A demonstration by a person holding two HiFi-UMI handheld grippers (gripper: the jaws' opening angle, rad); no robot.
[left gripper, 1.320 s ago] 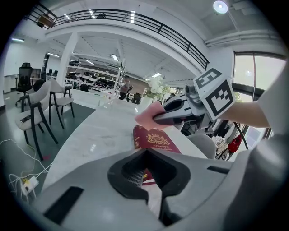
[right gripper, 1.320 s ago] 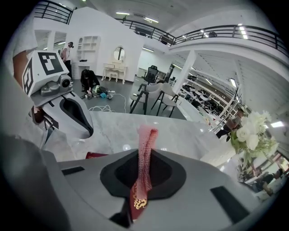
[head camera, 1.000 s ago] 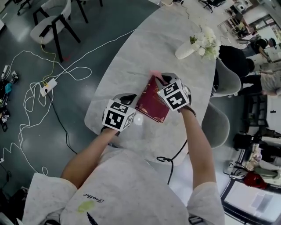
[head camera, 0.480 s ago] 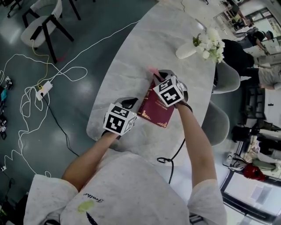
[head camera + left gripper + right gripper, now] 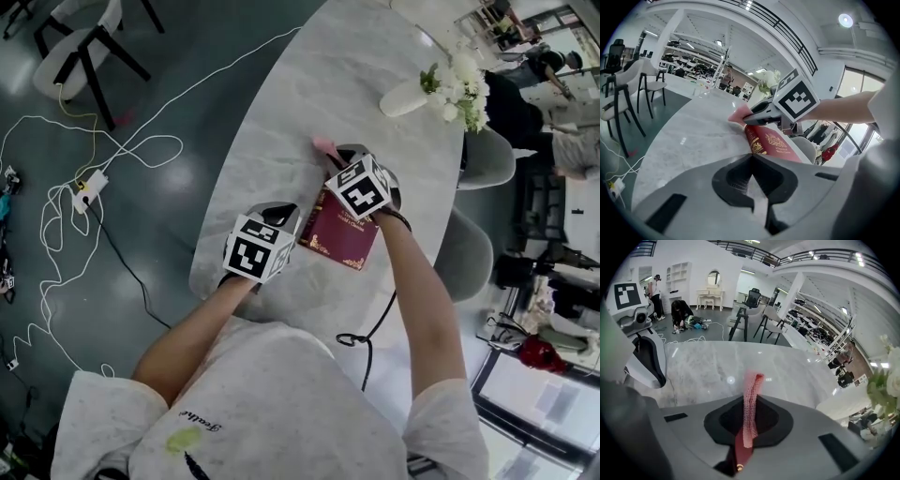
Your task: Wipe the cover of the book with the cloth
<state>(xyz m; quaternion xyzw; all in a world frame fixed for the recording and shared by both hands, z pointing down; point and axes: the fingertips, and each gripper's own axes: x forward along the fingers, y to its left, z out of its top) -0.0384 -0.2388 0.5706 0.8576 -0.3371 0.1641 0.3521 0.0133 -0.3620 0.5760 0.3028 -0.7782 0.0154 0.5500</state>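
A dark red book (image 5: 343, 239) with gold print lies on the marble table (image 5: 281, 122). My right gripper (image 5: 330, 161) hangs over the book's far end, shut on a pink cloth (image 5: 324, 146) that sticks out past its tips. In the right gripper view the cloth (image 5: 751, 401) stands pinched between the jaws, with red cover (image 5: 739, 454) below them. My left gripper (image 5: 284, 217) sits at the book's left edge, shut, with nothing held. The left gripper view shows the book (image 5: 774, 143) just beyond the shut tips (image 5: 751, 156), and the right gripper (image 5: 761, 114) with the cloth (image 5: 737, 115) above it.
A white vase of white flowers (image 5: 441, 86) lies on the table's far right. White chairs (image 5: 487, 155) stand along the right side, another (image 5: 80, 52) at far left. Cables and a power strip (image 5: 89, 187) trail over the floor on the left. The near table edge (image 5: 281, 309) is close to me.
My right gripper and the pink cloth have slid a little toward the book's far end. The left gripper has stayed at the book's left edge.
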